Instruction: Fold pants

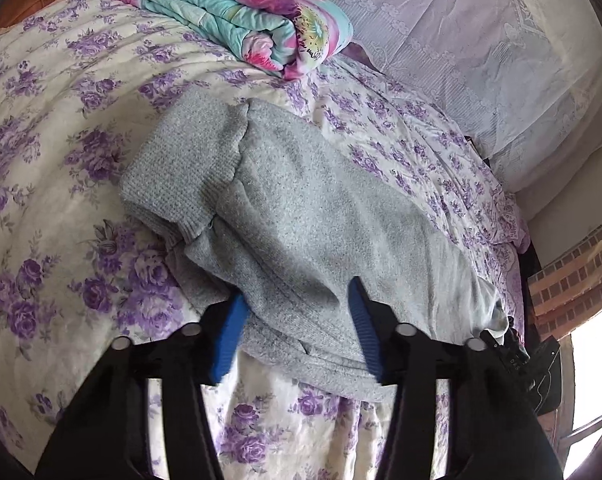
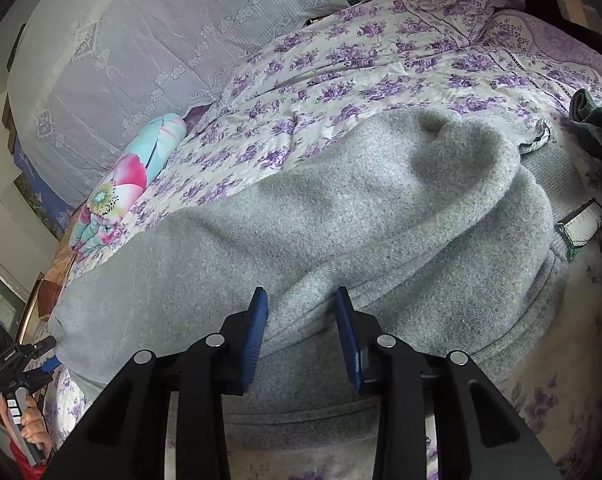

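**Both grippers on the near edge, a further fold to make**

The bed (image 1: pixel 41 92) under its purple-flowered cover carries everything, and it gives most open room ahead of the jaws and off to the left of the left gripper; to the right of that gripper the mattress ends at a dark gap and a brick-patterned wall (image 1: pixel 573 272). The lace-covered headboard (image 2: pixel 121 60) closes off the far side.

The grey pants (image 1: pixel 301 208) lie on the cover straight ahead of both sets of jaws, already doubled: one leg looks laid over the other, with the ribbed cuffs (image 1: pixel 173 184) stacked at the far left end and the waistband end (image 2: pixel 541 240) bunched and rumpled to the right of the right gripper. I judge the lengthwise fold done and the crosswise folds still to come, though the thick fabric hides how many layers there are.

The left gripper (image 1: pixel 299 320) has its jaws partly closed around the near hem, cloth bunched between the blue pads. The right gripper (image 2: pixel 301 328) likewise pinches a ridge of grey fabric at the near edge.

A folded floral quilt (image 1: pixel 237 12) sits beyond the cuffs, well ahead of the left jaws, limiting how far that end can swing. A dark green item (image 2: pixel 593 124) lies far right.
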